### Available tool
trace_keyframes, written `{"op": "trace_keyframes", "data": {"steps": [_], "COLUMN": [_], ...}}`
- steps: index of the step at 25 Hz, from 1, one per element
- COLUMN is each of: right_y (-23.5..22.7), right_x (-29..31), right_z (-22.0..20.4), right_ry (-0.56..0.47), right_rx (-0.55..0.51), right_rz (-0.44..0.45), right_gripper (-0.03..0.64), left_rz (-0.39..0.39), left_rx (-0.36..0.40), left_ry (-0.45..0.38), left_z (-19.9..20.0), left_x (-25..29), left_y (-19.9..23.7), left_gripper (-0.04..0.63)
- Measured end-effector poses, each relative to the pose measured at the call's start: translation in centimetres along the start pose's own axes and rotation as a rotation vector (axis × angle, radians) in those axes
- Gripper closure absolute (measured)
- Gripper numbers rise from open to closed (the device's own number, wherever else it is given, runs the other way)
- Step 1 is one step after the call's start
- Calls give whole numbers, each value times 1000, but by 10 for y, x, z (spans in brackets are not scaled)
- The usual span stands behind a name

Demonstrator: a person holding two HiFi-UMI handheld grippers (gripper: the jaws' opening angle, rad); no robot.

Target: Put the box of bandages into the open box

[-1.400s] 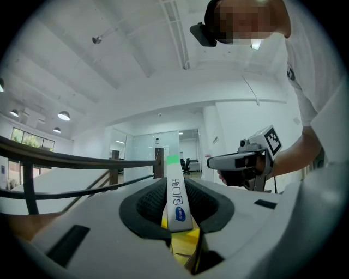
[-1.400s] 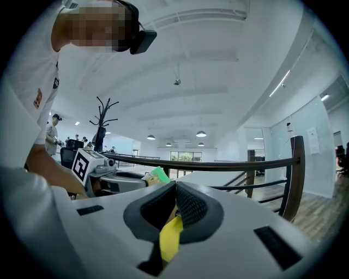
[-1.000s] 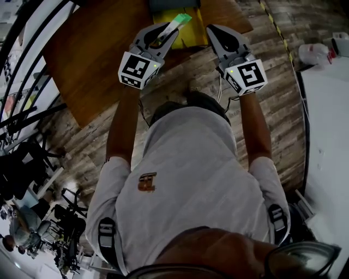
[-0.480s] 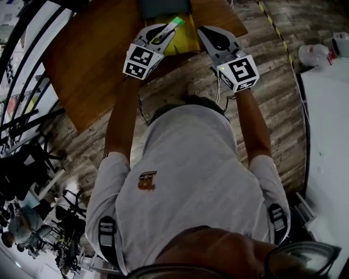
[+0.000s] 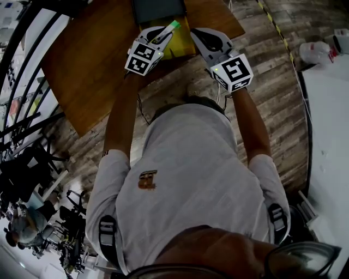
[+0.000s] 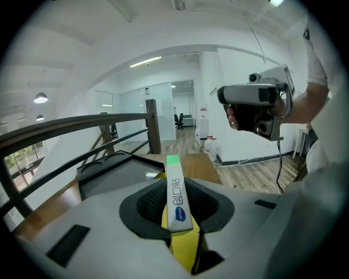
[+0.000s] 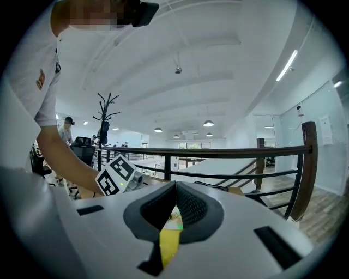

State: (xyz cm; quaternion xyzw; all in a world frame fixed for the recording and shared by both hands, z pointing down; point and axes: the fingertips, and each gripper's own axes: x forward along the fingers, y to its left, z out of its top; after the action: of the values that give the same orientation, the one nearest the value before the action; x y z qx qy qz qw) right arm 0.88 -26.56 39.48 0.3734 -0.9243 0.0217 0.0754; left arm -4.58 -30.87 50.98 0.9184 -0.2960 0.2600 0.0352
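Note:
The bandage box, a narrow white carton with a green end, sticks out of my left gripper, which is shut on it. In the left gripper view the carton stands edge-on between the dark pads of the left gripper. A yellow box lies on the table directly below both grippers, with a dark shallow open box just behind it. My right gripper hovers beside the left one, its pads meeting at the tips with nothing held. In its own view the right gripper shows yellow below.
The brown wooden table extends to the left. Its near edge borders plank flooring. A white surface with plastic containers stands at the right. A dark railing runs beyond the table, and the dark open box sits near it.
Both grippers have moved forward over the table towards the yellow box and the dark box. The left one has kept the bandage box in its grip throughout.

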Motion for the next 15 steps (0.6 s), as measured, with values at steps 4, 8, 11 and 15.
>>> {"op": "trace_keyframes", "data": {"steps": [4, 8, 11, 15], "right_y": [-6, -15, -12, -15], "right_x": [2, 0, 5, 6], "right_z": [-5, -8, -8, -10], "right_ry": [7, 12, 12, 14], "right_rx": [6, 10, 11, 14], "right_rz": [6, 8, 12, 14], "right_gripper": [584, 584, 584, 584], "left_rz": [0, 0, -4, -8], "left_rx": [-5, -2, -3, -8], "left_ry": [70, 112, 135, 157], "left_z": [-15, -22, -30, -34], "left_x": [15, 30, 29, 33], "left_y": [4, 4, 6, 7], "left_gripper": [485, 485, 485, 485]}}
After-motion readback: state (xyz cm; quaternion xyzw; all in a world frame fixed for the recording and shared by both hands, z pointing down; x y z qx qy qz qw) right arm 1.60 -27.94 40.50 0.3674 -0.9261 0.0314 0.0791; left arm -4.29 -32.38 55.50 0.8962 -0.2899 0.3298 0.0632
